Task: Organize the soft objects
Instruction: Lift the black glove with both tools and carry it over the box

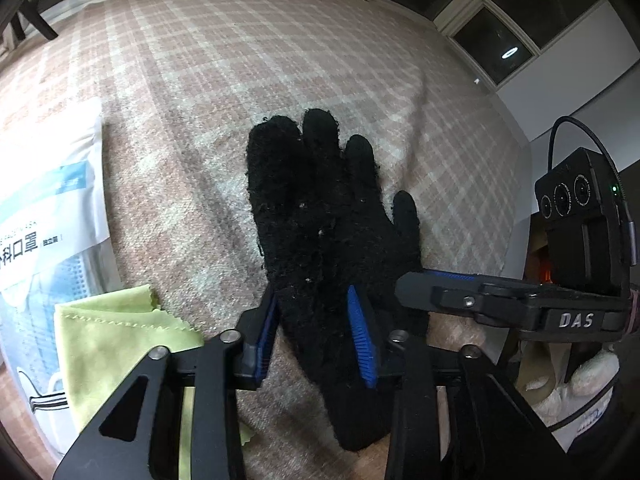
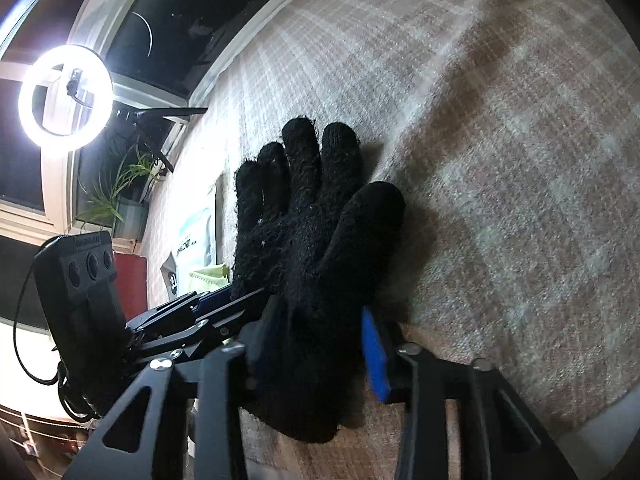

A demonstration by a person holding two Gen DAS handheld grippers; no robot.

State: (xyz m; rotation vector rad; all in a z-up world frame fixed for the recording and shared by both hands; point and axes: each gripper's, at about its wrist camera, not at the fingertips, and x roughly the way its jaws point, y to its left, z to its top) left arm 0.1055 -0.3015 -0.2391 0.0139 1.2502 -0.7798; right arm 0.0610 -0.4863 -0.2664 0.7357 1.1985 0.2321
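Observation:
A black knit glove (image 1: 328, 236) lies flat on the pink plaid cloth (image 1: 240, 80), fingers pointing away. My left gripper (image 1: 320, 332) is open, its blue pads on either side of the glove's wrist part. My right gripper (image 2: 320, 344) is open too and straddles the same glove (image 2: 308, 248) from the thumb side. The right gripper's fingers (image 1: 452, 296) reach in from the right in the left wrist view, close to the glove's thumb. The left gripper (image 2: 208, 312) shows at the left in the right wrist view.
A white pack of face masks (image 1: 48, 216) lies at the left, with a folded yellow-green cloth (image 1: 116, 340) beside it. A ring light (image 2: 66, 96) and a potted plant (image 2: 120, 200) stand by the dark windows (image 1: 500, 32) beyond the cloth's edge.

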